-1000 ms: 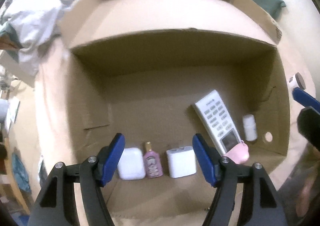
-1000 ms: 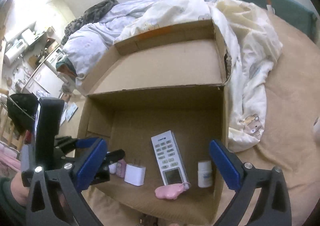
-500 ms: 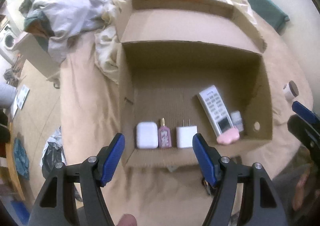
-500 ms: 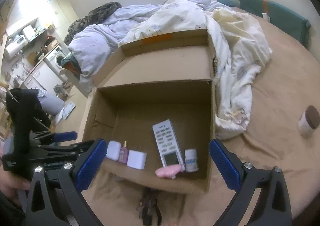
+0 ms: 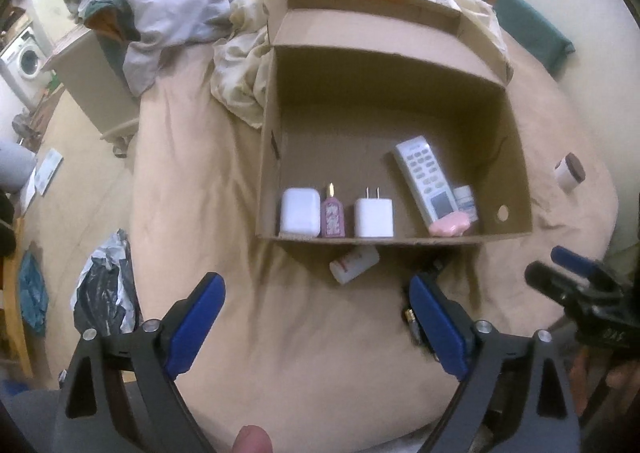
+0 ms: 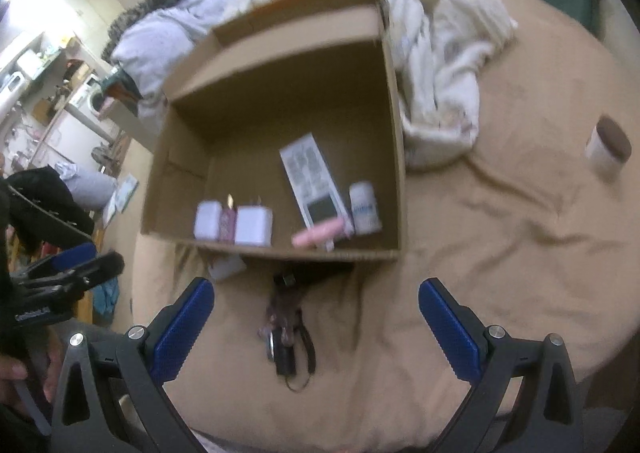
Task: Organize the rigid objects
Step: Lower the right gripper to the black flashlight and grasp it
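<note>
So far, most of the sorting looks done. Ahead of both tongs stands the cardboard box (image 5: 516, 157), and along its near wall lie a white case (image 5: 300, 212), a pink perfume bottle (image 5: 333, 215) just beside it, a white charger plug (image 5: 374, 216), then a remote (image 5: 426, 179) with a pink soap-like piece (image 5: 449, 224) at its near end and a small white pill bottle (image 5: 466, 201) touching its far side.

What seems left is on the bed (image 5: 224, 221). A white tube (image 5: 354, 260) lies just outside the box's near wall, ahead of the left tongs (image 5: 316, 327). A dark bunch of keys or straps (image 6: 286, 327) lies between the right tongs (image 6: 316, 327) and the box. A brown-lidded jar (image 6: 608, 145) lies well off to the right of the right tongs.

The left tongs' jaws are opening, with nothing between them but bedsheet. The right tongs stand wide apart and hold nothing.

The left wrist view is the sharper one: it shows the plug's prongs, the remote's buttons and the tube's red marking. The dark bunch is mostly hidden there behind the left tongs' right finger. The right wrist view is blurred, and the tube shows only as a pale patch under the box edge. It does show the dark bunch whole, and the jar plainly.
</note>
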`<state>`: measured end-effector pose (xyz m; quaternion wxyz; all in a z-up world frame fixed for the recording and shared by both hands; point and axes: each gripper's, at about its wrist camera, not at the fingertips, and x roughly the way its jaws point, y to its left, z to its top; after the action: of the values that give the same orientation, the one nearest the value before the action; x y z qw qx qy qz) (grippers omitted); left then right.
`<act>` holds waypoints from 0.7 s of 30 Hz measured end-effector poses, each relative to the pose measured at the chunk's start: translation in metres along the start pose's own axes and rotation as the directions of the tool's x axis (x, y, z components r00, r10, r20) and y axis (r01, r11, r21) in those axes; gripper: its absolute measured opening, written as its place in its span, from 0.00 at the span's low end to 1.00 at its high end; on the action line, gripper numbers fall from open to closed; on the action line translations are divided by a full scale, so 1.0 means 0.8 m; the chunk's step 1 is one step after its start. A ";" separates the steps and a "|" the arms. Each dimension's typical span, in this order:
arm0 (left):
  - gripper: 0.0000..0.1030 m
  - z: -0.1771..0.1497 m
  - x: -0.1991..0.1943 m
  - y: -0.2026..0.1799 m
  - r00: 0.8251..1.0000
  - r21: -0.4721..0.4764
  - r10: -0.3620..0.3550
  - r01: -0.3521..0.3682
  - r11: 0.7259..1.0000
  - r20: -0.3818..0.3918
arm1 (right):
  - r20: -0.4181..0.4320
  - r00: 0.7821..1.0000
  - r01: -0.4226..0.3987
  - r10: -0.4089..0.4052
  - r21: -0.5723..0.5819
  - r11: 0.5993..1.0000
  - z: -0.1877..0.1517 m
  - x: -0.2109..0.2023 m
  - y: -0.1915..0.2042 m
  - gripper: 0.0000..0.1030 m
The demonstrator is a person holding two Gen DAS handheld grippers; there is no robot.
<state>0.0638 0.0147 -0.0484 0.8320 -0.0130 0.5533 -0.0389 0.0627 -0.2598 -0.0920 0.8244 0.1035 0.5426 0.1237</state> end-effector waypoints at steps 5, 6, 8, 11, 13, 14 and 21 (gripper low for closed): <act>0.90 -0.015 0.025 0.010 0.999 -0.078 -0.026 0.024 0.997 -0.018 | -0.126 0.991 -0.054 0.053 -0.005 0.999 -0.022 0.035 0.005 1.00; 0.90 -0.015 0.028 0.011 0.998 -0.101 -0.051 0.048 0.994 -0.035 | -0.147 0.987 -0.057 0.056 0.002 0.998 -0.026 0.042 0.005 1.00; 0.90 -0.014 0.026 0.006 0.998 -0.089 -0.063 0.060 0.994 -0.021 | -0.211 0.974 -0.083 0.083 0.010 0.997 -0.034 0.059 0.005 1.00; 0.90 -0.014 0.026 -0.003 1.000 -0.044 -0.017 0.016 0.999 -0.010 | -0.290 0.949 -0.124 0.121 0.007 0.992 -0.042 0.083 0.013 0.73; 0.90 -0.016 0.033 -0.006 0.998 -0.049 -0.047 0.045 0.998 -0.039 | -0.335 0.937 -0.113 0.100 -0.019 0.993 -0.048 0.100 0.020 0.65; 0.90 -0.015 0.033 -0.006 0.998 -0.050 -0.050 0.048 0.998 -0.043 | -0.352 0.932 -0.100 0.082 -0.033 0.994 -0.051 0.106 0.024 0.56; 0.90 -0.016 0.030 -0.005 0.999 -0.050 -0.032 0.031 0.998 -0.029 | -0.385 0.922 -0.021 -0.034 -0.138 0.990 -0.062 0.136 0.046 0.38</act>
<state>0.0609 0.0088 -0.0750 0.8224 -0.0419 0.5661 -0.0386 0.0551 -0.1887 -0.1946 0.7070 0.0175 0.6846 0.1765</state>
